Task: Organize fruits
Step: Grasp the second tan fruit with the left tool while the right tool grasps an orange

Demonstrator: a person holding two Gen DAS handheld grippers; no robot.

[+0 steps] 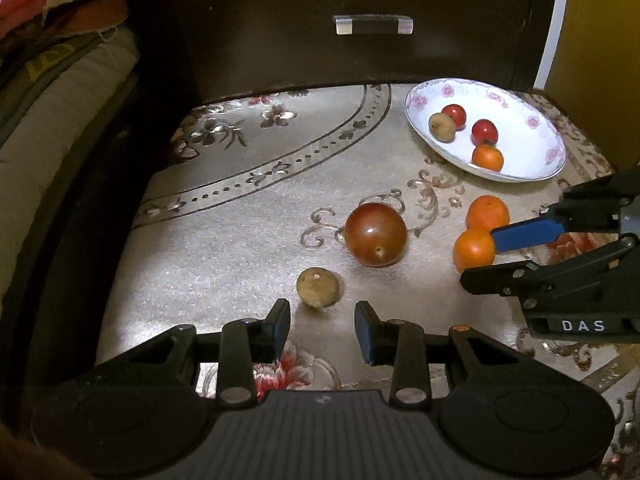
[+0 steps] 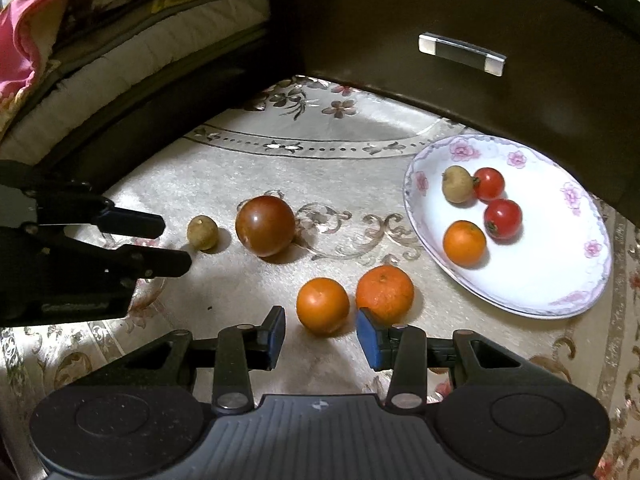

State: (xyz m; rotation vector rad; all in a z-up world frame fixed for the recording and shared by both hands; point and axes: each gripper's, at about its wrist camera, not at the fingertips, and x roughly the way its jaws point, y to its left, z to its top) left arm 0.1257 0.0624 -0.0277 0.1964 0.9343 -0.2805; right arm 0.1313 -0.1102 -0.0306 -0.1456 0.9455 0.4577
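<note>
Oval white floral-rimmed plate [image 2: 572,280]: on the patterned cloth [image 2: 224,168], far right, before the dark wooden drawer front [image 2: 400,20].

In plate: small tan round fruit [image 2: 457,184], two small red tomatoes [image 2: 489,184] [image 2: 503,218], small orange fruit [image 2: 464,243].

On cloth, left of plate: large brownish-red tomato [image 2: 265,225]; second tan fruit [image 2: 203,232] to its left; two orange citrus fruits [image 2: 322,305] [image 2: 385,293] side by side nearer the camera.

Home bedroom, stacked bedding [image 2: 100,52], dark drawer [image 1: 360,40], floral cloth [image 1: 240,220]

Both wrist views look down, close — sharing the plate [image 1: 556,152] [image 2: 592,248].
</note>
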